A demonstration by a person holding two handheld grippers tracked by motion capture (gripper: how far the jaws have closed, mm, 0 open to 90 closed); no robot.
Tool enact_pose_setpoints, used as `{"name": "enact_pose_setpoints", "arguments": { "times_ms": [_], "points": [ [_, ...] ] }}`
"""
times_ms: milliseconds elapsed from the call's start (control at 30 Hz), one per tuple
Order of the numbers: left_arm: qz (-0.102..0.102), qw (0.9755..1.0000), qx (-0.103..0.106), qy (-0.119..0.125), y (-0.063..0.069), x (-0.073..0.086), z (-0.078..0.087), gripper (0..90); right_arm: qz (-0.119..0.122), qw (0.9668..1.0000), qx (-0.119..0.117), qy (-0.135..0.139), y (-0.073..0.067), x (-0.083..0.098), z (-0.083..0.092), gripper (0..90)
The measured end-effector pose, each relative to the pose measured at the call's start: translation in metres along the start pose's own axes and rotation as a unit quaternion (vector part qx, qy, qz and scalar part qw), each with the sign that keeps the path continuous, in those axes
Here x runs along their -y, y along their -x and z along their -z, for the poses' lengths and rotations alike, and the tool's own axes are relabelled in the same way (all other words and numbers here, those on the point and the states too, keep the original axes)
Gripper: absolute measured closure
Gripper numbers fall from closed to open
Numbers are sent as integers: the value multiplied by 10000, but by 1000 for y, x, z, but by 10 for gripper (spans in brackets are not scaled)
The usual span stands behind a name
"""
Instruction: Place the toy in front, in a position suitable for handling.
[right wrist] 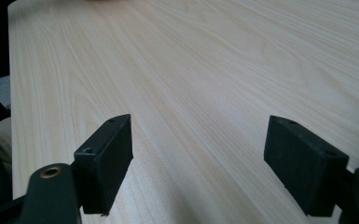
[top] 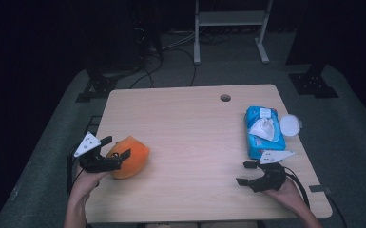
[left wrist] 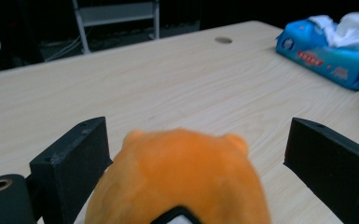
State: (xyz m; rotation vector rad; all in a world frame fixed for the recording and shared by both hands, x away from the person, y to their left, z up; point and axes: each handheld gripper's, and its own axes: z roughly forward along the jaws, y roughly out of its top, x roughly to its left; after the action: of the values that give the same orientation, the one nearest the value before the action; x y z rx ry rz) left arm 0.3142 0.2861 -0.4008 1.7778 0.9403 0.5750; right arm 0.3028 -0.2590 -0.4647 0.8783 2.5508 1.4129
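Between spread jaws of left hand-held gripper (top: 115, 147): orange plush toy (top: 132, 156).

Both grippers (top: 115, 147) (top: 243, 173) are black, with blocky jaws (brass-ringed screw holes), grey triangular plates, black cables.

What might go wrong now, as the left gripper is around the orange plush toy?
1. The left gripper is open, its jaws standing beside the orange plush toy; the soft, round toy may squeeze out when they shut.
2. The toy lies near the table edge, so a push could send it off.
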Motion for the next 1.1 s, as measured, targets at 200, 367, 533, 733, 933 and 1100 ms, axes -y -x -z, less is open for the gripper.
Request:
{"name": "enact_pose_setpoints", "arguments": {
  "times_ms": [200,367,533,733,933,1100],
  "points": [
    [42,9997,-62,-226,-7,12,-6,65,6,10000,-13,-20,0,0,0,228],
    [41,9988,-20,-491,-8,23,-15,71,13,10000,-22,-31,-1,0,0,229],
    [134,9988,41,-470,-10,27,-16,108,31,10000,-31,-59,-1,0,-1,230],
    [74,9986,67,-523,-8,33,-18,226,48,9999,-34,-89,-1,0,-1,231],
    [-57,9981,20,-621,-5,32,-19,318,48,9999,-45,-97,-2,1,-1,231],
    [-14,9982,31,-601,-6,30,-17,371,44,9999,-49,-111,-1,1,-2,231]
  ]
}}
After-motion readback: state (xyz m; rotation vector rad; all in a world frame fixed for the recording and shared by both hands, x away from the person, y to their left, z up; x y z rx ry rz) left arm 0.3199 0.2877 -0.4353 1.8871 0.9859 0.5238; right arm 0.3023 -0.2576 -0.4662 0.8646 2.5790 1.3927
